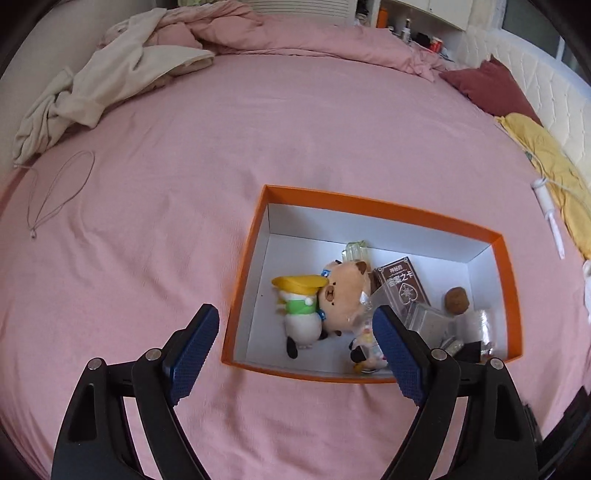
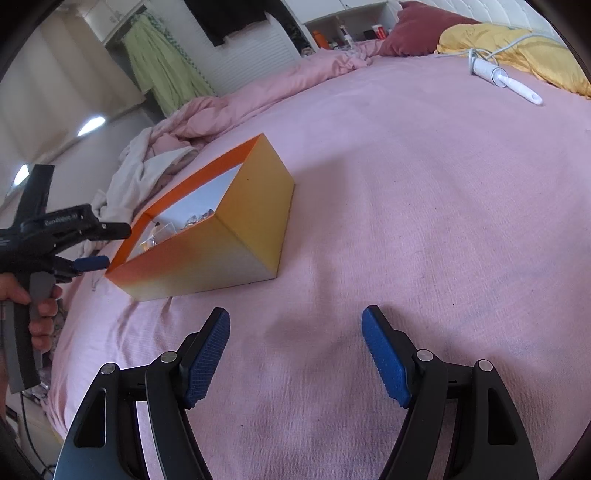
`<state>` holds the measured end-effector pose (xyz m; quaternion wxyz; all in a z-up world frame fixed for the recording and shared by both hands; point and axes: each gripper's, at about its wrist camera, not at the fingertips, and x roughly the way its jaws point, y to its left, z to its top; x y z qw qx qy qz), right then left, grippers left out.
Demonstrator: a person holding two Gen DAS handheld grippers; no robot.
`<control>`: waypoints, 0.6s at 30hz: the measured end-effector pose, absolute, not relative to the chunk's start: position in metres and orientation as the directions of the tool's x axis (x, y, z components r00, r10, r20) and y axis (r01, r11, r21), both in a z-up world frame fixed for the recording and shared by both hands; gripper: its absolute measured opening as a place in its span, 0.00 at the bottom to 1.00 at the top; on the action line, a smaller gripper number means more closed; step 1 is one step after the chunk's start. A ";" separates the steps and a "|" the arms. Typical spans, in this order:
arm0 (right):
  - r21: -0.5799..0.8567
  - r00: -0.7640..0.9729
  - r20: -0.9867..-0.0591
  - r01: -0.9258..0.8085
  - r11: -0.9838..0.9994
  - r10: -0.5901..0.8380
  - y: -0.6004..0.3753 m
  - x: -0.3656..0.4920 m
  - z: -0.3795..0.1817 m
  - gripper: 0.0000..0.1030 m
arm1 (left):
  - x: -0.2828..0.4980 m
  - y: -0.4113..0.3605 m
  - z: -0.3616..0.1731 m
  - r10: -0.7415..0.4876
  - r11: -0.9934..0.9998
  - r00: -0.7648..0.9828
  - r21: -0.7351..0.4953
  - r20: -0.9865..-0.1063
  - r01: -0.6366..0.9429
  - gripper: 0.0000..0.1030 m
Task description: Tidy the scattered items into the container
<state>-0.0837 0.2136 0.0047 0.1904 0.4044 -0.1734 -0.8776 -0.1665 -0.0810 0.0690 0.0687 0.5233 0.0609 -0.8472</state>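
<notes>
An orange box (image 1: 384,212) with a white inside stands on the pink bed. In it lie a duck plush with a yellow bill (image 1: 299,295), a tan pig plush (image 1: 343,295), a brown card pack (image 1: 402,284), a brown ball (image 1: 457,301) and clear plastic pieces. My left gripper (image 1: 295,317) hangs open over the box's near left corner, nothing between its pads. In the right wrist view the box (image 2: 221,236) sits to the left, with the left gripper (image 2: 110,247) and a hand beside it. My right gripper (image 2: 295,314) is open over bare sheet.
A thin cord loop (image 1: 59,192) lies on the sheet at the left. A white roller with a handle (image 2: 506,79) rests near a yellow cloth (image 2: 517,48). Beige clothes (image 1: 110,85), a bunched pink duvet (image 1: 295,33) and a maroon pillow (image 1: 487,85) line the far side.
</notes>
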 end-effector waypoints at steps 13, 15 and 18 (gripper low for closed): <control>0.454 -0.599 -0.647 0.196 -0.869 -0.472 0.213 -0.085 0.004 0.73 | -0.144 -0.062 0.021 0.147 -0.896 -0.267 -0.243 -0.952 0.372 0.89; 0.457 -0.599 -0.645 0.196 -0.868 -0.475 0.214 -0.085 0.004 0.73 | -0.139 -0.050 0.022 0.122 -0.902 -0.281 -0.225 -0.952 0.368 0.89; 0.460 -0.599 -0.643 0.196 -0.866 -0.477 0.214 -0.085 0.004 0.73 | -0.142 -0.030 0.024 0.178 -0.906 -0.281 -0.269 -0.943 0.327 0.89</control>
